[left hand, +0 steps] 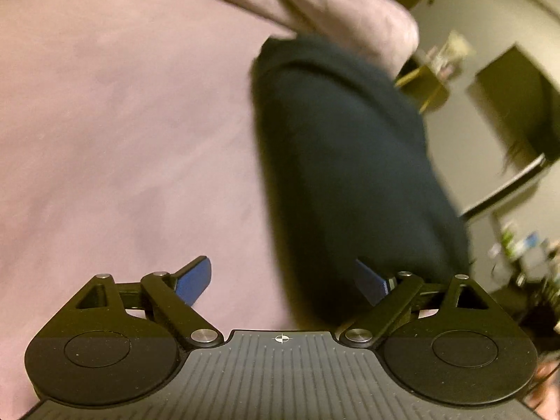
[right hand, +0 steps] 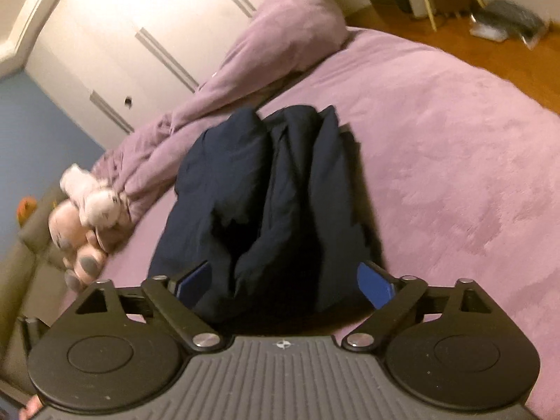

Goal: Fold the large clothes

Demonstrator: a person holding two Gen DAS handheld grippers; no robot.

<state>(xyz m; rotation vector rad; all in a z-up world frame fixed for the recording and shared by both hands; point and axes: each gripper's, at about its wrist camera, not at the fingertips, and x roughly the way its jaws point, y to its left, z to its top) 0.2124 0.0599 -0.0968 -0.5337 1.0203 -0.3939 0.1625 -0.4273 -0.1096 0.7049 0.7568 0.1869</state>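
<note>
A folded navy garment (right hand: 266, 203) lies mid-frame on the purple bedspread (right hand: 455, 161) (stuffed toys (right hand: 87, 210) at left). The right gripper (right hand: 285, 285) and left gripper (left hand: 281, 281) both gape wide, gripping nothing.

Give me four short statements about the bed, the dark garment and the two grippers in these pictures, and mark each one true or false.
1. The dark garment lies on a purple bedspread. True.
2. The right gripper is shut on the garment. False: its jaws stand wide open.
3. The left gripper is open and holds nothing. True.
4. The plush toy lies on top of the garment. False: it lies beside it, at the bed's edge.
</note>
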